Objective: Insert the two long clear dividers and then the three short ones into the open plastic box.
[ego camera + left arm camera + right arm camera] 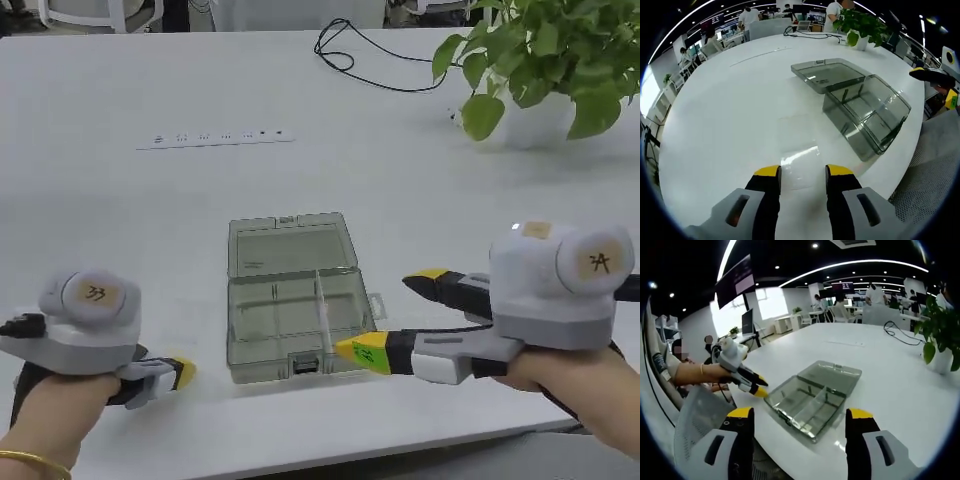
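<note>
Entry, as read off the three feeds. The open plastic box (270, 310) sat near the front edge of the white table (120, 220), between the two grippers. Its lid lay flat on the far side and its tray was nearer me. One long clear divider (322, 305) stood upright in the tray, running front to back, right of centre.

Right gripper (395, 313): claw spread wide and holding nothing. It sat just right of the box, with the lower yellow tip close to the tray's front right corner and the upper tip apart from it.

Left gripper (803, 172): low over the table, well left of the box, jaws parted by a narrow gap. In the left gripper view a faint clear sheet (799, 150) lay flat on the table, in that gap and just ahead of it. I noted its outline as too faint to count pieces.

A potted plant (545, 50) and a black cable (365, 60) were at the far right of the table.
</note>
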A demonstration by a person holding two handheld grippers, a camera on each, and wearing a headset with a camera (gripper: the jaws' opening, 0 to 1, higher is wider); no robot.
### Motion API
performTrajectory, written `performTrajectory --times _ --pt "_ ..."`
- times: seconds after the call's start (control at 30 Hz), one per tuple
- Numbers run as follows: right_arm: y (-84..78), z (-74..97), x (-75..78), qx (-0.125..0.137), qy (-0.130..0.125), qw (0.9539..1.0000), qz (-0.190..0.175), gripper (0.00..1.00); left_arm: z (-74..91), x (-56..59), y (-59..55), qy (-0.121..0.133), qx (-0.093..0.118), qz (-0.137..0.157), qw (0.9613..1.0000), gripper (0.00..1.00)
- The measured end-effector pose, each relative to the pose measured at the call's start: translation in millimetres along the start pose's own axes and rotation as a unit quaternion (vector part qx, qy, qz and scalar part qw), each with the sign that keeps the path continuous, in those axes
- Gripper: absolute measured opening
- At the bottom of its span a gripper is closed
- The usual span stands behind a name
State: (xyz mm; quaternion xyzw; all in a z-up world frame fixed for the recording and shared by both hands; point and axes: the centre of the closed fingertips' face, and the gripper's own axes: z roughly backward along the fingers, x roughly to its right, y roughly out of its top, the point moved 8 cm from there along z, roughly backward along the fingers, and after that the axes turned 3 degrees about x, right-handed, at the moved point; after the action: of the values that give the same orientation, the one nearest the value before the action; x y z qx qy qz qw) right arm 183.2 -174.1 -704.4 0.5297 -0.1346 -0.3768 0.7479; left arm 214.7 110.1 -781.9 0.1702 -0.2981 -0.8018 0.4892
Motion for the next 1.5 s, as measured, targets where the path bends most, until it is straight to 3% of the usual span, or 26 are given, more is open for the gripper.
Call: performTrajectory --times 0.47,0.57,0.87,1.23,1.5 --pt "-3.5 -5.2 -0.3 -0.01 -0.002 0.9999 -0.008 0.73 -1.0 -1.3 3.5 0.014 -0.016 0.016 0.9997 0.32" --pt "-4.1 -5.4 1.1 -0.014 -0.006 0.9998 -0.011 0.72 -0.9 -3.5 4.8 0.012 -0.021 0.038 0.999 0.31" --pt "-3.6 -5.5 3.0 -0.014 -0.012 0.9996 -0.022 0.71 -0.1 -3.5 3.4 0.012 -0.018 0.037 0.9991 0.31" --pt "0.3 -14.8 -5.8 -0.008 -0.013 0.9988 -0.046 0.65 10.4 -3.4 7.7 0.012 0.024 0.042 0.9987 0.3" --pt "11.4 -31.1 -19.8 0.02 0.0 0.9951 -0.097 0.58 28.5 4.2 18.9 0.006 0.074 0.049 0.996 0.3"
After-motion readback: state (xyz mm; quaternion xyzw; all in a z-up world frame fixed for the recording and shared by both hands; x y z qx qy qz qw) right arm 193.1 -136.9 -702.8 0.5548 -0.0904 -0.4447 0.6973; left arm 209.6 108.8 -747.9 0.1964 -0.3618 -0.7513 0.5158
